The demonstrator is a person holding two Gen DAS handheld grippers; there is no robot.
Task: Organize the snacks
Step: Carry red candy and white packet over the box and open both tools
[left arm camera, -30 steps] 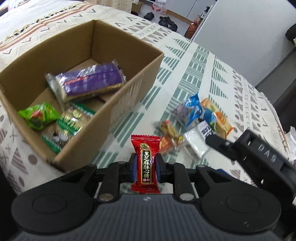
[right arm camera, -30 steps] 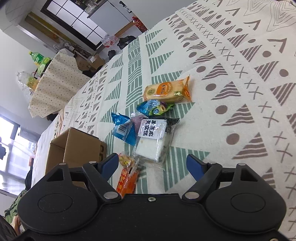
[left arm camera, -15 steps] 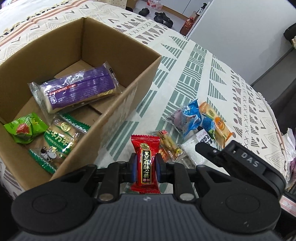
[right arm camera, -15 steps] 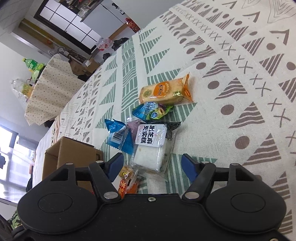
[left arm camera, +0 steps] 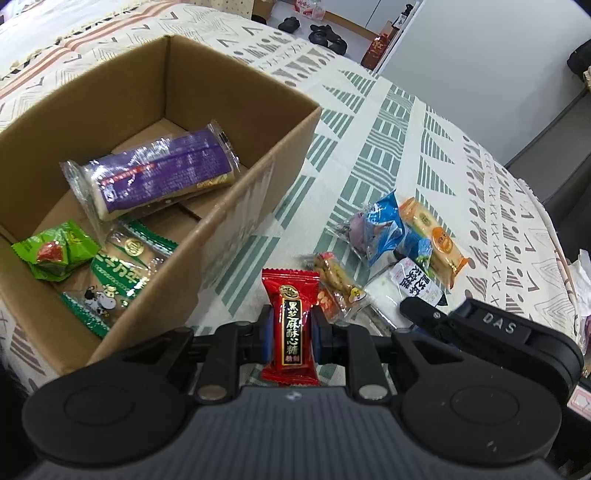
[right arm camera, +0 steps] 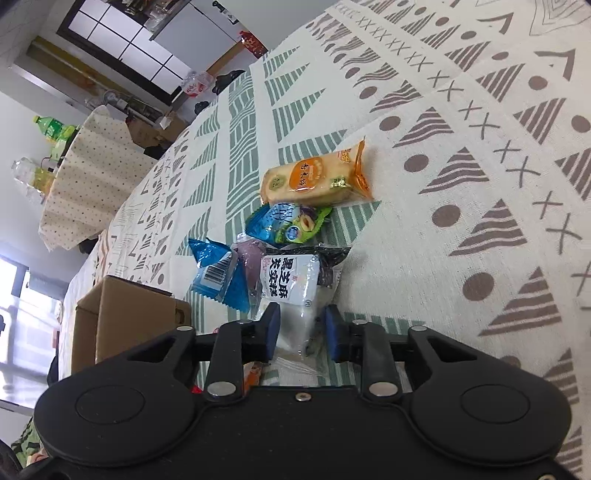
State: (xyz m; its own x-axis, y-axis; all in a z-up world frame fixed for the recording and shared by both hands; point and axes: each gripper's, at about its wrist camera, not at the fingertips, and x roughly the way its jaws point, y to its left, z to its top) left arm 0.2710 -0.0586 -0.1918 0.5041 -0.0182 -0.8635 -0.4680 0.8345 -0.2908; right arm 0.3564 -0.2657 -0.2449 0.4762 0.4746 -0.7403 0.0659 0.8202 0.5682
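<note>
My left gripper is shut on a red candy packet, held upright just off the near right corner of the open cardboard box. A purple packet, a green packet and a green-and-white packet lie in the box. My right gripper is low over the snack pile, its jaws closing. Its blue pads press the near end of a white sesame-cake packet between them. An orange cracker packet, a blue-green packet and a blue packet lie beyond it.
A small yellow-orange snack lies between the box and the pile. Everything rests on a patterned tablecloth. Past the table's far edge stands a dotted-cloth table with bottles. Shoes lie on the floor.
The right gripper's jaws came from wide apart to pinching the white packet's near end. The left gripper kept its hold on the red candy and barely shifted.
</note>
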